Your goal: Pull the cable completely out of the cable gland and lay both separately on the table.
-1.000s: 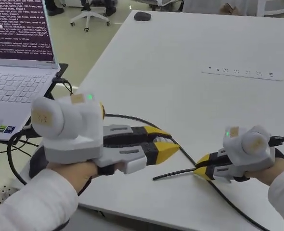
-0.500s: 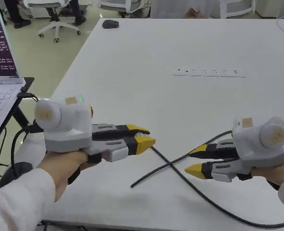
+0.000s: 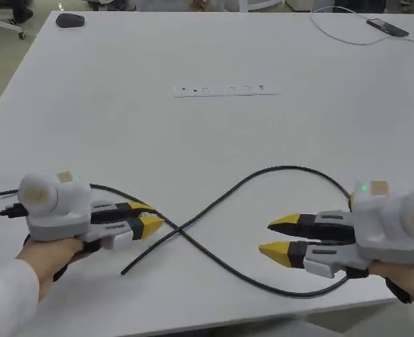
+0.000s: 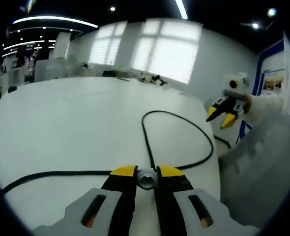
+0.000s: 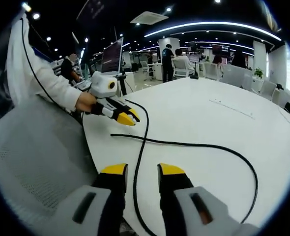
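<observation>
Left hand-held gripper [image 3: 156, 216]: low over the near edge of the surface [image 3: 193, 140], jaws narrowed and clamped on the cable gland [image 4: 146, 178], which sits between the yellow tips.
Right hand-held gripper [image 3: 265, 236]: jaws parted, nothing held. In its own view a black run lies on the surface below the gap.
Change noted: a second ago my two hand-held grippers were near each other and the right one was pinching the cable [image 3: 263, 170]. It has since let go, and the two now stand well apart.
Meaning for task: I judge the pull finished and the cable laid down. The cable gland is yet to be set down, clear of the cable.
Cable gland, condition: small, pale grey, round, bore facing the left gripper view's camera. Whether anything is left in the bore I cannot tell.
Cable, condition: black, thin, limp. It lies flat in a loose loop between the grippers, one free end nearer me than the left tips and apart from them.
Caution: two black runs cross just beyond the left tips. Which one belongs to the rig I cannot tell.
Far surface: white, matt, with a socket strip [image 3: 224, 90] well apart from the work.
</observation>
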`<move>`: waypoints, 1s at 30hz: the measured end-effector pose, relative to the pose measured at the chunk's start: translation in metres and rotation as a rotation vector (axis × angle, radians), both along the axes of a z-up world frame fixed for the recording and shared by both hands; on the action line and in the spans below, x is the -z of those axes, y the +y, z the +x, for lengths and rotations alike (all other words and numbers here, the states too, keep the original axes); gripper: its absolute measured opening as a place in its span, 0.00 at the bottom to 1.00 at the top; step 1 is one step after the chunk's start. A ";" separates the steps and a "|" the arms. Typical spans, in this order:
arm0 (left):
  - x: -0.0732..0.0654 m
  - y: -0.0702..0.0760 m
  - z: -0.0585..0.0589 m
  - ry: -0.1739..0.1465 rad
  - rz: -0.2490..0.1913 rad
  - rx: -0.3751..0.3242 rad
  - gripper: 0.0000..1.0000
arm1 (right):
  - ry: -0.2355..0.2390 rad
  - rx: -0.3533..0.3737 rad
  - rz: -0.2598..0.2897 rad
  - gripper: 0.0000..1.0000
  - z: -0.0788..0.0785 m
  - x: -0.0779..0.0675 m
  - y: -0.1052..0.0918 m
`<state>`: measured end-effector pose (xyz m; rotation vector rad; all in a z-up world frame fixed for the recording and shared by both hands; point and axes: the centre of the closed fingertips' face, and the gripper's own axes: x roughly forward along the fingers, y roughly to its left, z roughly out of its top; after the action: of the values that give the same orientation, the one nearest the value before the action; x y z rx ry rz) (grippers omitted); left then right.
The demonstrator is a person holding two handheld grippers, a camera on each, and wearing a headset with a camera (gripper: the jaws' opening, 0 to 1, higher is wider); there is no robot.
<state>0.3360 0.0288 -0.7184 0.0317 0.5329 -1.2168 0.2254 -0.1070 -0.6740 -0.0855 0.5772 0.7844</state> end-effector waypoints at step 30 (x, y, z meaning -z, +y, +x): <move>-0.012 0.032 -0.009 0.127 0.037 -0.136 0.46 | 0.024 0.101 0.018 0.39 -0.018 -0.006 -0.016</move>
<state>0.3269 0.0611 -0.7061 -0.0500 0.6576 -1.0806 0.2069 -0.1230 -0.6680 -0.0296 0.5929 0.6932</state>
